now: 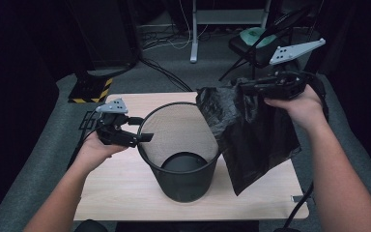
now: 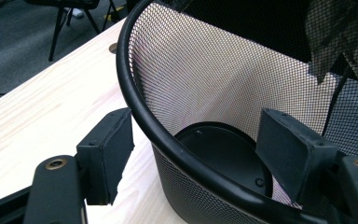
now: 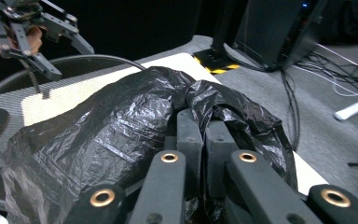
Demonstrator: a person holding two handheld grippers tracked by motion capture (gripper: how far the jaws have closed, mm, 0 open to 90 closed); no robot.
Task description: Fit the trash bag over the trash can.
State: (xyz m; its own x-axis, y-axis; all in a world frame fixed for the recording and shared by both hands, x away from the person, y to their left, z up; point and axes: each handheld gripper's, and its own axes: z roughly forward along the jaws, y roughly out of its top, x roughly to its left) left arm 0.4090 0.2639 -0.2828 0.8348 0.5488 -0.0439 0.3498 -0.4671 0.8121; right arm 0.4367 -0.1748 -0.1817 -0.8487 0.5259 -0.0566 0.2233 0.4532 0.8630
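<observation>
- Bench point(image 1: 125, 193): a pale wooden top, carrying the wire-mesh wastebasket near its middle. Enough bare wood is left on both sides, so the lining step can be worked from either flank without anything being shifted.
- Black bin bag point(image 1: 251, 140): held up at the basket's right side, hanging crumpled and apparently unopened, its lower end draped down toward the bench and its upper fold just beside the rim. It should be lifted over the opening and its mouth found before it is lowered, otherwise a bunched wad is likely to be dropped in.
- Wire-mesh wastebasket point(image 1: 183, 183): upright, empty, its solid black base visible through the opening. Being light, it is judged likely to slide or tip when plastic is tugged over the rim, so it should be steadied first.
- Right gripper point(image 3: 200, 140): clamped on a pinch of the bag, the jaws pressed together with film gathered round them. The pinch should be kept firm while the bag is carried across; a single layer would be better taken, so the mouth can be spread.
- Left gripper point(image 2: 193, 154): jaws wide apart, one outside the rim and one inside, nothing held yet. It should be closed on the rim to brace the basket.
</observation>
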